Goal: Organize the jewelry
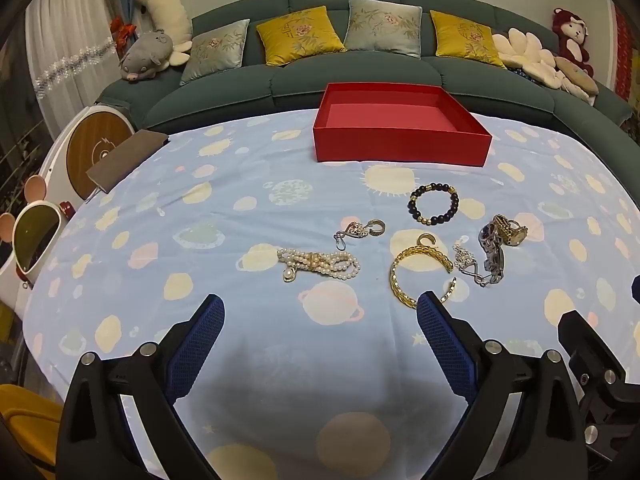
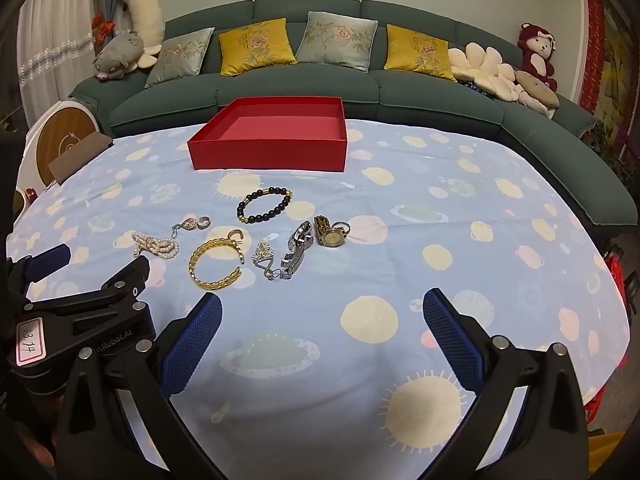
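Gold chain-link bangle (image 1: 416, 276), an open ring, flat on tablecloth (image 1: 240, 200)

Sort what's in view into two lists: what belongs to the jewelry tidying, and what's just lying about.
Belongs to the job:
red box
black bead bracelet
pearl bracelet
gold bangle
gold watch
silver watch

Just lying about:
brown notebook
sunglasses
sofa cushions
plush toys
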`<state>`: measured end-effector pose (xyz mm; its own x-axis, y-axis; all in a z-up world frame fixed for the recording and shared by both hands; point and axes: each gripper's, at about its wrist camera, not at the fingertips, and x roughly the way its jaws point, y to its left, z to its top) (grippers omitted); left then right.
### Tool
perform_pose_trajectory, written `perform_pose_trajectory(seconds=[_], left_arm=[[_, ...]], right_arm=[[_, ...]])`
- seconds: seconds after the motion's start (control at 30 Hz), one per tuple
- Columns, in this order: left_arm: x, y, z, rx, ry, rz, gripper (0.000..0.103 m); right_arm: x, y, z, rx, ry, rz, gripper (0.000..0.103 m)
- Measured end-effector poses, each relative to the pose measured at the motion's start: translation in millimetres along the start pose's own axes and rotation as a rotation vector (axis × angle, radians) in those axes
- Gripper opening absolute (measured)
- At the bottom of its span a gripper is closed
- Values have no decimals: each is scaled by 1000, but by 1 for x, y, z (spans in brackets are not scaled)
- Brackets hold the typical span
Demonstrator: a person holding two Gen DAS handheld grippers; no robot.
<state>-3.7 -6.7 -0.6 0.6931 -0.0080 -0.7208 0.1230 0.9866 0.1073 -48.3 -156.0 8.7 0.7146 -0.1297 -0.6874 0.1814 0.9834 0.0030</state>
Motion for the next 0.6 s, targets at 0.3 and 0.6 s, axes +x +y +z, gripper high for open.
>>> perform_pose_trajectory(seconds=[0.3, 0.6], left_arm=[[-2, 0, 0, 3, -6, -2, 95], [-4, 1, 2, 0, -18, -2, 95]], right_arm=[[0, 0, 1, 3, -2, -1, 98], [-1, 0, 3, -3, -3, 6, 98]])
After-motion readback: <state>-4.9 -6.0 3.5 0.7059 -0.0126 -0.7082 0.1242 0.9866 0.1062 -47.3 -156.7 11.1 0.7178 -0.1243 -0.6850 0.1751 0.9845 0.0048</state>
